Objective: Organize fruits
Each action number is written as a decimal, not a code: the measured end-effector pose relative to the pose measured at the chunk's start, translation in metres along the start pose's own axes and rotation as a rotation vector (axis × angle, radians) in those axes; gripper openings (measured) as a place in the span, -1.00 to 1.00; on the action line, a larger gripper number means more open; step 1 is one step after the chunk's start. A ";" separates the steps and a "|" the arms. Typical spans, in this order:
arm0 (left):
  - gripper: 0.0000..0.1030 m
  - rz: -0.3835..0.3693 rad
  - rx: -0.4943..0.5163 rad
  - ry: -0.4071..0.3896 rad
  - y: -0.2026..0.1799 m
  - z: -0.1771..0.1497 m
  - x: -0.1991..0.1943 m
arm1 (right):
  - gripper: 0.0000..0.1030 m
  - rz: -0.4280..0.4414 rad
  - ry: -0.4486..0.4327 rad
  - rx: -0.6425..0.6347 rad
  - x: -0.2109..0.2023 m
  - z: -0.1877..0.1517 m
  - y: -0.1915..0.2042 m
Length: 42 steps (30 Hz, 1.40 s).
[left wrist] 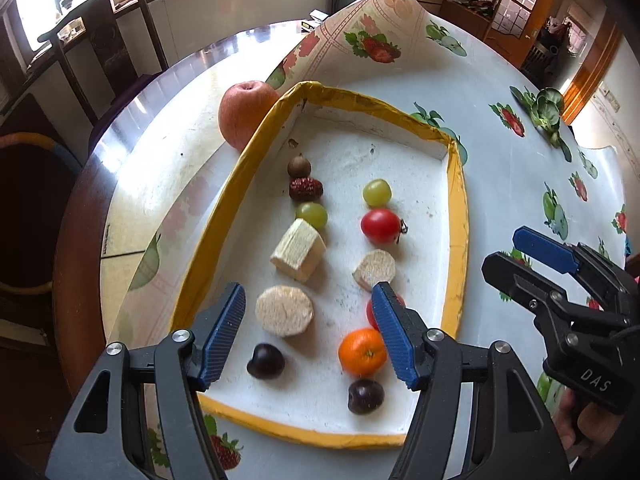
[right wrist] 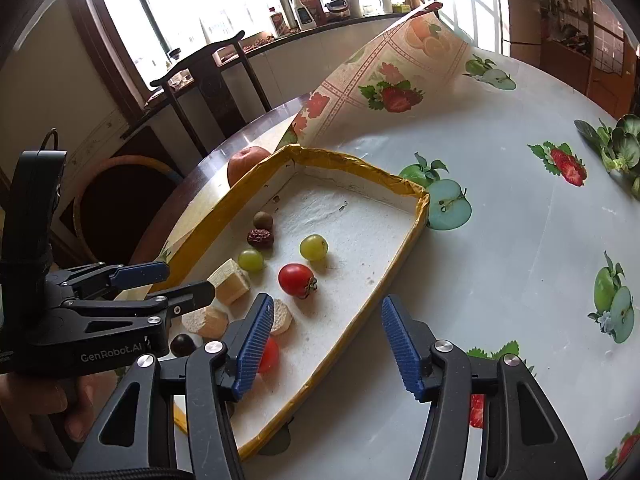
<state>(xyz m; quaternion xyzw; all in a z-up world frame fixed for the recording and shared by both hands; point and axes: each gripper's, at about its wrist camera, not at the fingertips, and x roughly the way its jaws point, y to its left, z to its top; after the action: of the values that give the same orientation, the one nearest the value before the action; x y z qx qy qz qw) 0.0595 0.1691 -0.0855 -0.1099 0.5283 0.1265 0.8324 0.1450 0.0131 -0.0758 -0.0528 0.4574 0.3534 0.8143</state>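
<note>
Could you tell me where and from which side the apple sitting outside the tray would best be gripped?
Take the apple across its widest middle, coming from above or from its open left side. It sits upright, stem dimple up, hard against the tray's yellow rim, so that side leaves no room for a finger. The left claw is open and probably nearer, though whether it opens wide enough is unclear.
</note>
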 end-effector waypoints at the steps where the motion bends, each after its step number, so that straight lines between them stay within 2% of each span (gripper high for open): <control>1: 0.26 0.000 0.002 0.004 -0.001 -0.006 -0.003 | 0.19 0.007 0.000 -0.013 -0.004 -0.004 0.002; 6: 0.26 0.017 0.032 0.008 -0.003 -0.032 -0.017 | 0.33 0.033 0.031 -0.093 -0.018 -0.025 0.015; 9: 0.28 0.018 0.058 0.000 -0.005 -0.046 -0.027 | 0.33 0.067 0.046 -0.145 -0.022 -0.038 0.022; 15: 0.38 0.035 0.121 -0.015 -0.008 -0.075 -0.044 | 0.33 0.064 0.084 -0.247 -0.032 -0.058 0.040; 22: 0.40 0.046 0.119 -0.025 -0.003 -0.098 -0.057 | 0.33 0.077 0.064 -0.328 -0.049 -0.069 0.053; 24: 0.50 0.066 0.130 -0.032 -0.004 -0.102 -0.059 | 0.33 0.063 0.043 -0.375 -0.054 -0.073 0.058; 30: 0.51 0.086 0.156 -0.060 -0.008 -0.107 -0.067 | 0.38 0.046 0.044 -0.468 -0.054 -0.080 0.077; 36: 0.51 0.083 0.141 -0.076 -0.004 -0.107 -0.072 | 0.43 0.033 0.032 -0.496 -0.048 -0.078 0.086; 42: 0.51 0.117 0.170 -0.087 -0.008 -0.108 -0.072 | 0.43 0.031 0.024 -0.512 -0.046 -0.077 0.091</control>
<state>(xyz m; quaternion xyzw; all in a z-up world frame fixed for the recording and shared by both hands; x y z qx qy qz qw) -0.0595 0.1209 -0.0654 -0.0021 0.5059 0.1343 0.8521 0.0185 0.0249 -0.0623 -0.2543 0.3633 0.4696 0.7634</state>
